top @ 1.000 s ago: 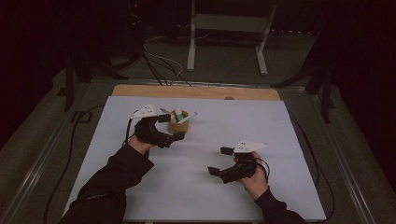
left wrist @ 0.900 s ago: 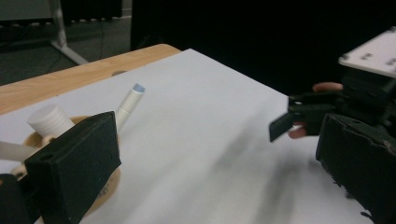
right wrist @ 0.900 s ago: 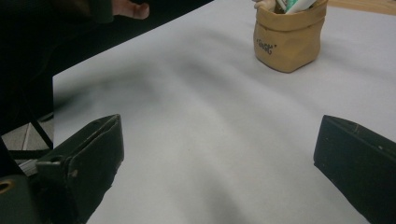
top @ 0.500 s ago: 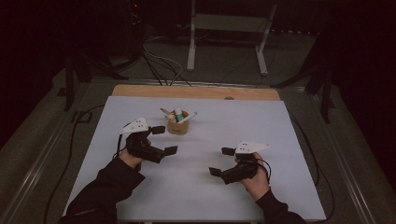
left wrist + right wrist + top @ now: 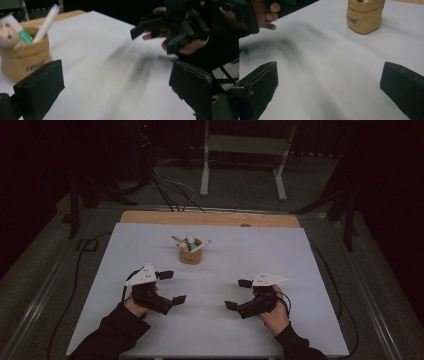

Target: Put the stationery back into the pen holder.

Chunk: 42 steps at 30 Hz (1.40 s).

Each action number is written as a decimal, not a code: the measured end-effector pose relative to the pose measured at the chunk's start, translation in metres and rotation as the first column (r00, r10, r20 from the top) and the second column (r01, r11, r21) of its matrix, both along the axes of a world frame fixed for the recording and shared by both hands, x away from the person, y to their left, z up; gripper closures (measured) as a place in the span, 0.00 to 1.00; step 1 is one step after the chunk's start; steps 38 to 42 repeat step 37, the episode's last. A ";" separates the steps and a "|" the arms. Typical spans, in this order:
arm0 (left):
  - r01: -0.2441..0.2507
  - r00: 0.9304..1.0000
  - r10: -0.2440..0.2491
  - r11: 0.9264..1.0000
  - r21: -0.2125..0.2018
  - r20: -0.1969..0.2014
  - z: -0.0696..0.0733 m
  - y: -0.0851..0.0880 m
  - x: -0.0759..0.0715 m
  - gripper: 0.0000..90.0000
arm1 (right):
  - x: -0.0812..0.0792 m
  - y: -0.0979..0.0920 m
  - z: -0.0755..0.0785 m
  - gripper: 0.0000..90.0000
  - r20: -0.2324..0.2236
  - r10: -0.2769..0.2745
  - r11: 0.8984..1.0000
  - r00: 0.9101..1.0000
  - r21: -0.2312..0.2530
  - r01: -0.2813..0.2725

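Now left hand-held gripper (image 5: 171, 287) farther back from the pouch (image 5: 191, 253).

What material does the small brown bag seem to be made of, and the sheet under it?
The brown bag looks like matte kraft paper or paper-like fabric: soft creased walls, rolled rim, printed lettering. The white sheet looks like smooth matte paper or thin plastic; it lies flat, with soft shadows and no glare.

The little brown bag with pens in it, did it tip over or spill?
No. The brown bag stands upright on the white table, its pens inside. Nothing has spilled, and both claws are open and apart from it.
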State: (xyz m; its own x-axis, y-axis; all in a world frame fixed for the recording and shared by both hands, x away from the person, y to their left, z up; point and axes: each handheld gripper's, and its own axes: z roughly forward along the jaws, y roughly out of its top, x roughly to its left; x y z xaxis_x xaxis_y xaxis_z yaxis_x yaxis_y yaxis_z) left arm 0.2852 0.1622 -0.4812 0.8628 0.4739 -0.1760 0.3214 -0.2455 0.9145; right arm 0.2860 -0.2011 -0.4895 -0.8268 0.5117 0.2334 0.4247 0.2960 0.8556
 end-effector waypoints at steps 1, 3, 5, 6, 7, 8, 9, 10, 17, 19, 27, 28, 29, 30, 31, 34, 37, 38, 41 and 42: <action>0.000 1.000 0.000 1.000 0.008 -0.003 -0.002 0.001 -0.001 0.00 | 0.000 0.000 -0.001 0.02 -0.002 0.000 1.000 1.000 -0.004 0.000; 0.003 1.000 -0.003 1.000 0.014 -0.003 -0.007 0.005 -0.006 0.00 | 0.000 0.000 -0.001 0.02 -0.005 0.003 1.000 1.000 -0.003 -0.003; 0.007 1.000 -0.007 1.000 0.017 -0.011 -0.011 0.008 -0.010 0.00 | -0.001 0.000 -0.001 0.02 -0.003 0.007 1.000 1.000 0.000 -0.007; 0.004 1.000 -0.004 1.000 0.025 -0.015 -0.014 0.010 -0.014 0.00 | -0.001 0.000 -0.002 0.02 0.001 0.010 1.000 1.000 0.000 -0.010; 0.003 1.000 -0.002 1.000 0.030 -0.019 -0.015 0.012 -0.015 0.00 | -0.002 0.000 -0.002 0.02 0.005 0.015 1.000 1.000 -0.004 -0.015; -0.001 1.000 0.002 1.000 0.030 -0.026 -0.018 0.014 -0.018 0.00 | -0.002 0.000 -0.003 0.02 0.008 0.019 1.000 1.000 -0.008 -0.019; -0.003 1.000 0.004 0.999 0.032 -0.031 -0.019 0.015 -0.020 0.00 | -0.003 -0.001 -0.003 0.02 0.008 0.025 1.000 1.000 -0.005 -0.025; 0.000 0.999 0.002 0.999 0.040 -0.033 -0.021 0.017 -0.022 0.00 | -0.003 -0.001 -0.004 0.02 0.007 0.027 1.000 1.000 -0.001 -0.027; -0.024 1.000 0.026 0.996 0.088 -0.014 -0.027 0.027 -0.037 0.00 | -0.011 -0.010 -0.010 0.02 0.021 0.056 0.998 0.998 -0.002 -0.056; -0.032 0.999 0.033 0.996 0.088 -0.011 -0.027 0.030 -0.040 0.00 | -0.012 -0.015 -0.012 0.02 0.016 0.052 0.999 0.999 0.002 -0.052; -0.066 0.998 0.066 0.994 0.091 0.002 -0.026 0.041 -0.046 0.00 | -0.021 -0.040 -0.022 0.02 0.006 0.026 0.999 1.000 -0.028 -0.026; -0.066 0.998 0.066 0.994 0.091 0.002 -0.026 0.041 -0.046 0.00 | -0.021 -0.042 -0.023 0.02 0.008 0.024 0.999 1.000 -0.035 -0.024; -0.066 0.998 0.066 0.994 0.092 0.006 -0.026 0.043 -0.045 0.00 | -0.022 -0.045 -0.024 0.02 0.007 0.017 0.999 1.000 -0.031 -0.017; -0.067 0.998 0.066 0.994 0.090 0.007 -0.026 0.044 -0.045 0.00 | -0.022 -0.046 -0.024 0.02 0.004 0.012 0.999 1.000 -0.030 -0.011; -0.067 0.998 0.067 0.994 0.087 0.006 -0.026 0.044 -0.045 0.00 | -0.021 -0.048 -0.025 0.02 -0.001 0.004 1.000 1.000 -0.029 -0.004; -0.070 0.998 0.069 0.994 0.085 0.007 -0.026 0.044 -0.045 0.00 | -0.019 -0.048 -0.025 0.02 0.001 0.004 1.000 1.000 -0.021 -0.004; -0.066 0.998 0.066 0.994 0.082 0.003 -0.026 0.044 -0.044 0.00 | -0.020 -0.046 -0.025 0.02 0.002 0.011 1.000 1.000 -0.024 -0.011; -0.066 0.998 0.066 0.994 0.082 0.003 -0.026 0.044 -0.044 0.00 | -0.020 -0.046 -0.025 0.02 0.002 0.011 1.000 1.000 -0.024 -0.011; -0.066 0.998 0.066 0.994 0.082 0.003 -0.026 0.044 -0.044 0.00 | -0.020 -0.046 -0.025 0.02 0.002 0.011 1.000 1.000 -0.024 -0.011; -0.066 0.998 0.066 0.994 0.082 0.003 -0.026 0.044 -0.044 0.00 | -0.020 -0.046 -0.025 0.02 0.002 0.011 1.000 1.000 -0.024 -0.011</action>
